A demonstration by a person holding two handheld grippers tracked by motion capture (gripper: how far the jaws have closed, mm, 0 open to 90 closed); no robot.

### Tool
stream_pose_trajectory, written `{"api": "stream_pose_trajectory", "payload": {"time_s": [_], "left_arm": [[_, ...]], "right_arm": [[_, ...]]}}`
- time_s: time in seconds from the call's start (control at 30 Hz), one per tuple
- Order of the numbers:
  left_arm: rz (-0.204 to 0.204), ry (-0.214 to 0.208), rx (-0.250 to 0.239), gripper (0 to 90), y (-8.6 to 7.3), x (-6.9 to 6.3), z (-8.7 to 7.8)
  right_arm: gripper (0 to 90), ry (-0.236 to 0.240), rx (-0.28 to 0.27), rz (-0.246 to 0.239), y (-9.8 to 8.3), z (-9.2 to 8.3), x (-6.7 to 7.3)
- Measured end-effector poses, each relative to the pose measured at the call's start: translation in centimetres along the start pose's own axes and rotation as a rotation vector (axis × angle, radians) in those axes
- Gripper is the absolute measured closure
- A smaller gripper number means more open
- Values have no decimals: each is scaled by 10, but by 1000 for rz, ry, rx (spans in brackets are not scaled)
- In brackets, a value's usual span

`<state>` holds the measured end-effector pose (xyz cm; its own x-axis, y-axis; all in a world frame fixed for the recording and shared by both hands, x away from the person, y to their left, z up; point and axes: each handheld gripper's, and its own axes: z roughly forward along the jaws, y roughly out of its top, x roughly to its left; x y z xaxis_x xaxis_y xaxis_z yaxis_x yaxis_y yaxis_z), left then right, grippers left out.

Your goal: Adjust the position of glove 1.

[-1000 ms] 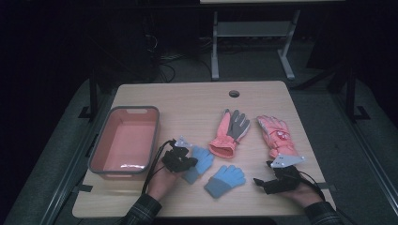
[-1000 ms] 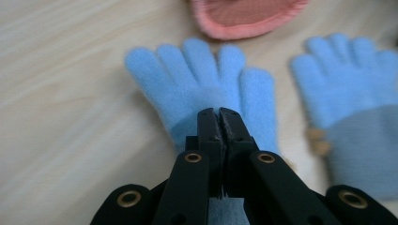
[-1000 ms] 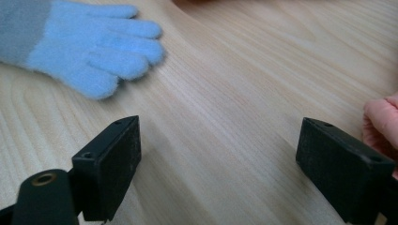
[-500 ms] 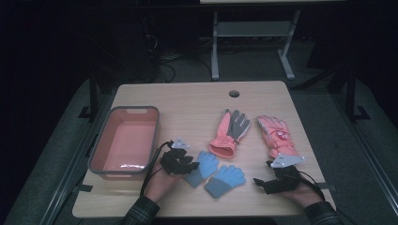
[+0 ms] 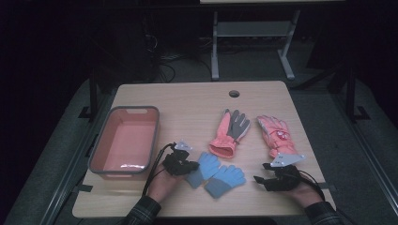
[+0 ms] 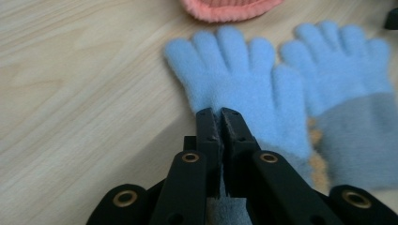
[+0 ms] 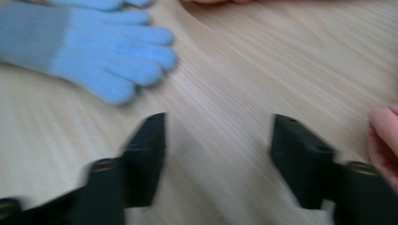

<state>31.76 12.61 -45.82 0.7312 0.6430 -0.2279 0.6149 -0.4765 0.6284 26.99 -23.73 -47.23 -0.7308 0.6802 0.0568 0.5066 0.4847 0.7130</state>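
At the counter's (image 5: pixel 187 101) near edge, my left gripper (image 6: pixel 219 112) has its jaws clamped together on the cuff end of the nearer blue glove (image 6: pixel 234 89), pinching the knit where the fabric is thick enough to lift the whole glove without stretching a finger. That glove lies flat, fingers pointing away from me, with its twin blue glove (image 5: pixel 225 179) touching it on the right, the pair set side by side as if sorted for pickup. My right gripper (image 7: pixel 218 140) rests over bare wood near the front right corner, its jaws apart with nothing between them; they have just been closing partway, which I read as readying it rather than grasping. Farther back, toward the middle of the counter, the orange-and-grey glove (image 5: pixel 230 131) and the pink ski glove (image 5: pixel 277 136) lie palm-up and near each other but apart. The pink bin (image 5: pixel 96 154) stands along the left edge, beside my left hand (image 5: pixel 162 180), the likely place for the gloves to go, so the short carry probably falls to that side.
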Motion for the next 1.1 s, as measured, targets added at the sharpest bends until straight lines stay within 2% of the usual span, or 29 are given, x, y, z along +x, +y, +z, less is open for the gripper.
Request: {"api": "stream_pose_trajectory", "payload": {"time_s": [0.13,0.2,0.3,0.4,0.53,0.7,0.83,0.97,1.1], "left_arm": [[-1,-18,-15,877,2,1,-7],[-5,-11,-38,878,3,1,-10],[1,-11,-54,878,3,2,-15],[0,2,-62,877,3,2,-18],[-2,12,-70,878,2,5,-22],[0,15,-81,878,0,5,-27],[1,8,-90,878,1,2,-29],[28,-2,-78,878,1,-4,-27],[47,-16,-88,878,4,-10,-29]], "right_arm": [[736,68,-41,-38,6,-5,8],[831,112,-53,-51,11,-4,14],[898,164,-67,-66,19,0,21],[899,218,-65,-82,29,10,30],[898,235,-41,-123,41,27,42],[899,256,15,-161,49,49,54],[899,270,20,-169,55,57,61],[899,277,24,-170,59,61,66],[899,273,25,-176,62,65,69]]}}
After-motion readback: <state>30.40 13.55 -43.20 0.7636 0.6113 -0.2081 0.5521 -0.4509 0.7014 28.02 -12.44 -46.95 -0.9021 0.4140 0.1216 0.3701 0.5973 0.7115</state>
